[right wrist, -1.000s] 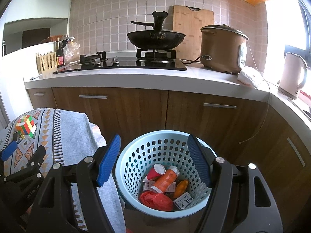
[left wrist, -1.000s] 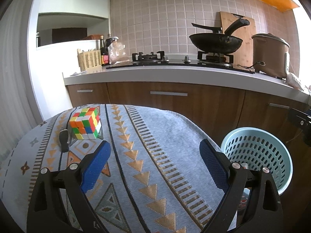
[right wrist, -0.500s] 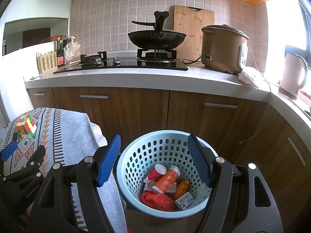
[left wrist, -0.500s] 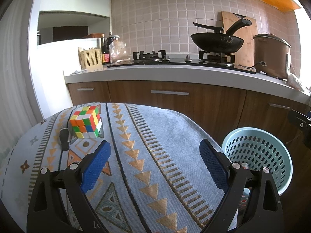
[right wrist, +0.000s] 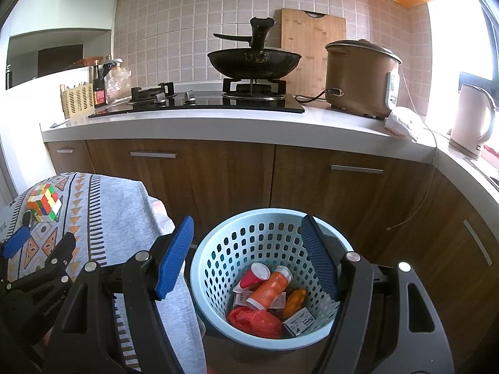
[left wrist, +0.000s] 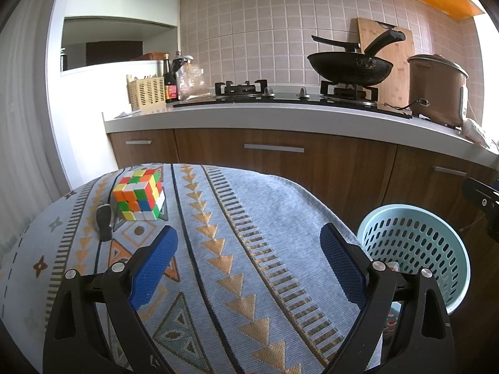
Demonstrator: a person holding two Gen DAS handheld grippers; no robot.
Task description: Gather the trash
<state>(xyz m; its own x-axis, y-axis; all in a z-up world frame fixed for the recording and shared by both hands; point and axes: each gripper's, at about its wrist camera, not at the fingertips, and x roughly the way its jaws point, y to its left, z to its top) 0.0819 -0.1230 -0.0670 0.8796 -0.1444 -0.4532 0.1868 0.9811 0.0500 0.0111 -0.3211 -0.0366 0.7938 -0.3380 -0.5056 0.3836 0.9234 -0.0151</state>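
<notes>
1. Left claw (left wrist: 248,261) hangs over the bench (left wrist: 249,233) with its blue pads wide apart, gripping nothing.
2. From the left wrist, a patterned cloth (left wrist: 280,205) covers the bench; a scrambled cube (left wrist: 139,194) sits near its far left edge, a dark-handled tool (left wrist: 104,220) just beside it.
3. Past the bench's right edge stands the blue basket (left wrist: 414,243).
4. Behind, a kitchen counter (left wrist: 280,118) carries a hob, a wok (left wrist: 349,67) and a brown cooker (left wrist: 436,88) against a tiled wall.
5. Right claw (right wrist: 248,260) hovers above the basket (right wrist: 212,268), pads apart and empty.
6. From the right wrist, the basket holds the trash: an orange bottle (right wrist: 269,286), a red cup (right wrist: 254,275), a red bag (right wrist: 254,318) and a small box (right wrist: 299,319).
</notes>
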